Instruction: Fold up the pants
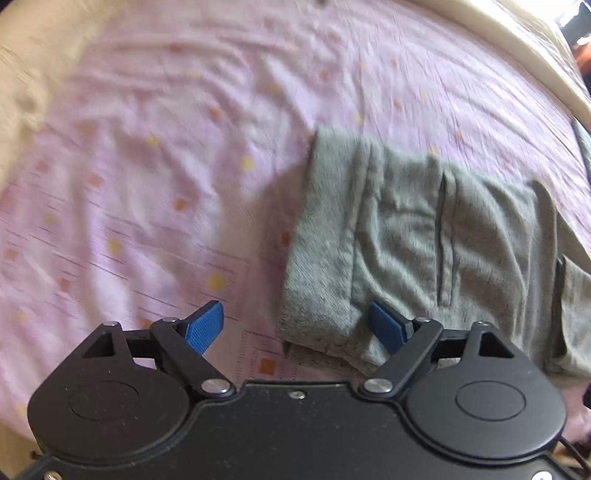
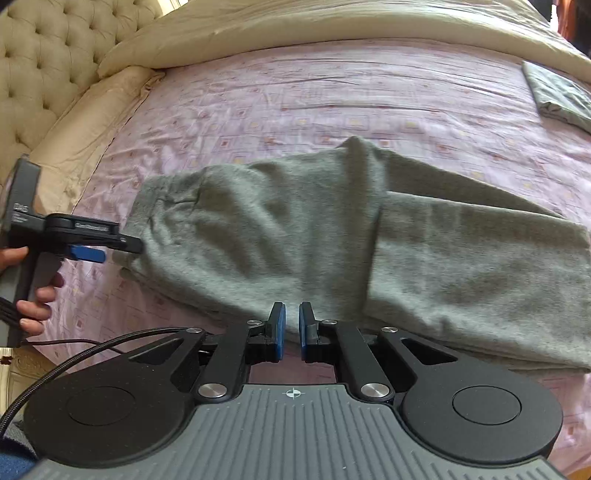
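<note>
Grey sweatpants (image 2: 295, 229) lie flat across the pink patterned bedsheet (image 2: 295, 96), waistband to the left and a leg doubled over on the right. In the left wrist view the waistband (image 1: 317, 251) lies just ahead, and the pants (image 1: 443, 240) run off to the right. My left gripper (image 1: 295, 328) is open, hovering over the near waistband corner, one pad over sheet, the other over fabric. It also shows from the side as the left gripper (image 2: 110, 249), held in a hand (image 2: 33, 299). My right gripper (image 2: 291, 328) is shut at the pants' near edge, with no cloth visibly pinched.
A folded grey cloth (image 2: 557, 96) lies at the far right of the bed. A cream duvet (image 2: 295, 33) runs along the back, with a cream pillow (image 2: 92, 122) and a tufted headboard (image 2: 44, 66) at the left. A cable (image 2: 74, 354) trails by my right gripper.
</note>
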Motion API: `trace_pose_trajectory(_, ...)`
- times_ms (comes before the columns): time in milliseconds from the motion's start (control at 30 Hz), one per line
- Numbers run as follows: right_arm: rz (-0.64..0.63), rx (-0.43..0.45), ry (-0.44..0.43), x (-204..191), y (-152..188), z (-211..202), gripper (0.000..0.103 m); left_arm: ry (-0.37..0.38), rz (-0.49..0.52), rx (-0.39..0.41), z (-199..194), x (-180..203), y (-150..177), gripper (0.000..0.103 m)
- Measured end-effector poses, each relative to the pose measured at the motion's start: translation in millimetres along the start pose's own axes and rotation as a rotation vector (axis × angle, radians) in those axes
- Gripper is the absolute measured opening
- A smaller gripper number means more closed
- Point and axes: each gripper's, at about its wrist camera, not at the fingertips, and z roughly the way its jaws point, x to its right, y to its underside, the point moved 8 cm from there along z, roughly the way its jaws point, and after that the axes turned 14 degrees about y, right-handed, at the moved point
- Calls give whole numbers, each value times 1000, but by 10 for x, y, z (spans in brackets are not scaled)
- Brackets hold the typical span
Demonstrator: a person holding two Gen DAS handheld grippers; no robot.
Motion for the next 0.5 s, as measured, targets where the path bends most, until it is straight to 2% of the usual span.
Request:
trace_pose_trajectory(67,0,-6,10,-85,1,-12,8,38,24,-28,129,18,45,96)
trace_pose_trajectory(100,0,-8,17,-119,7,-22,8,44,46,-28,174,42,58,103)
trace_pose_trajectory(200,2,-15,33,-188,16,-32,8,33,115,-12,256,149,62,103)
trace_pose_trajectory(300,19,-25,45,-212,12,-5,8,38,136,-10,306,253,33,103)
trace_pose_trajectory(367,46,-36,47,-220,-2,33,8,54,112,3,307,296,-49,102)
trace_pose_trajectory(500,99,-45,50,-202,-77,128,8,169,-2,7,349,372,-307,100)
